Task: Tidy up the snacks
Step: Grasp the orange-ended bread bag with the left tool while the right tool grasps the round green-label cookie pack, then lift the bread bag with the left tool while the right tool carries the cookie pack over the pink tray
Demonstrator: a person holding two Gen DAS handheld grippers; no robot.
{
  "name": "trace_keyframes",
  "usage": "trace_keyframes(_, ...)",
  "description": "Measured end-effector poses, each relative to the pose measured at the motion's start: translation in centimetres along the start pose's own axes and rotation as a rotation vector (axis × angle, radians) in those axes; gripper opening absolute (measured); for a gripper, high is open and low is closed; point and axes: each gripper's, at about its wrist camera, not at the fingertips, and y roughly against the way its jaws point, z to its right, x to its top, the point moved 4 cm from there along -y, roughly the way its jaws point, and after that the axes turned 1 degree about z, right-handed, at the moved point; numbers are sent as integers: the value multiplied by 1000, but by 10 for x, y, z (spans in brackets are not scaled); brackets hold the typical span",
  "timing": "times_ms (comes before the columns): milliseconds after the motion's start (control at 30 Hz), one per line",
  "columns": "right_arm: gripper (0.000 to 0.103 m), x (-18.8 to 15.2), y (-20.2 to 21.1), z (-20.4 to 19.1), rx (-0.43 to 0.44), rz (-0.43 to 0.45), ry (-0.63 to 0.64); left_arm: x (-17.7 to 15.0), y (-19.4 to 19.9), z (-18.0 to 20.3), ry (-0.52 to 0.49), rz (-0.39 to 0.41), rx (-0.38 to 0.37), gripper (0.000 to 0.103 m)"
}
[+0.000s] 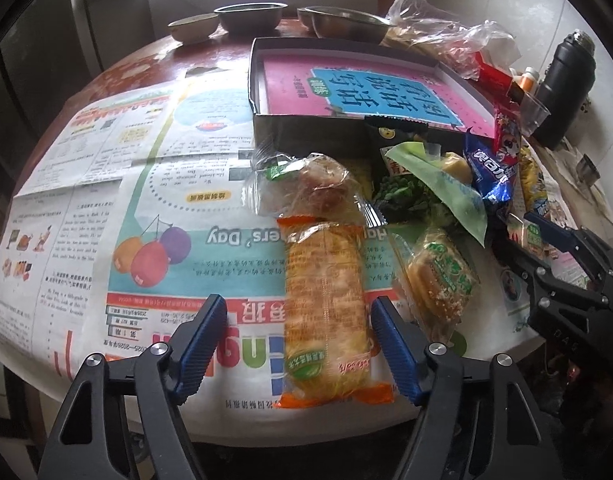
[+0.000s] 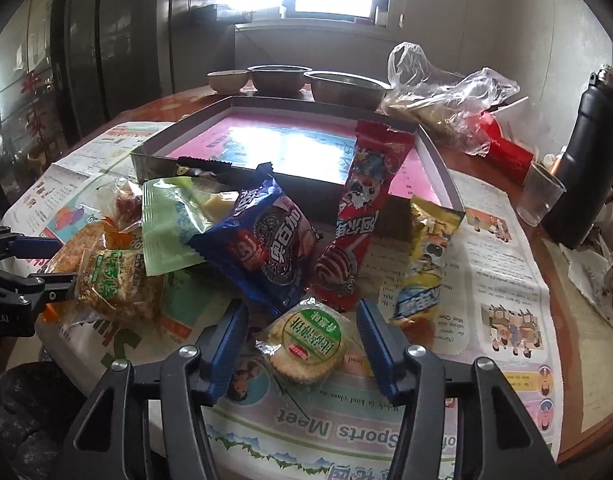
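Newspapered table [image 1: 86,152] (snack pile [image 2: 266,240])

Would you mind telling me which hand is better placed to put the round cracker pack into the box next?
The right. The right claw already straddles the round cracker pack, with the box straight ahead of it. The left claw is set around the long orange cake pack instead.

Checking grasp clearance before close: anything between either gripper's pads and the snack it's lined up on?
Nothing visible. The left gripper straddles the long orange-wrapped cake, and the right gripper straddles the round green-label cracker pack. Small gaps remain at the pads; no other wrapper intrudes.
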Motion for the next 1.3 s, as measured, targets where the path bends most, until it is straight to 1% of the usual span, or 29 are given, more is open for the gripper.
trace_keyframes(67,57,-1,-1,-3,-4,0,14,2,0,1,5,12,-12,69)
trace_keyframes(133,57,-2,-2,-4,-4,0,29,3,2,0,14,25,-23,52)
trace_keyframes(200,52,-4,-1,-5,22,1,29,5,2,0,24,31,-39,43)
trace_keyframes(267,46,-4,0,-4,42,5,16,4,2,1,27,33,-50,40)
trace_keyframes(300,46,-4,0,-3,47,6,13,3,3,0,30,33,-56,37)
trace_keyframes(333,40,-4,2,-1,51,10,7,3,3,0,38,33,-72,36)
trace_keyframes(433,38,-6,5,2,94,11,-26,2,4,-1,57,31,-109,36)
trace_keyframes(567,37,-7,7,5,118,14,-54,1,5,0,72,25,-141,36)
trace_keyframes(733,37,-5,11,9,144,23,-84,1,12,3,72,40,-149,35)
trace_keyframes(967,37,-1,17,17,139,49,-114,8,25,3,80,69,-156,36)
trace_keyframes(1100,37,3,19,22,126,61,-121,11,31,5,81,76,-174,35)
trace_keyframes(1300,37,11,22,28,117,81,-130,14,34,6,81,83,-178,36)
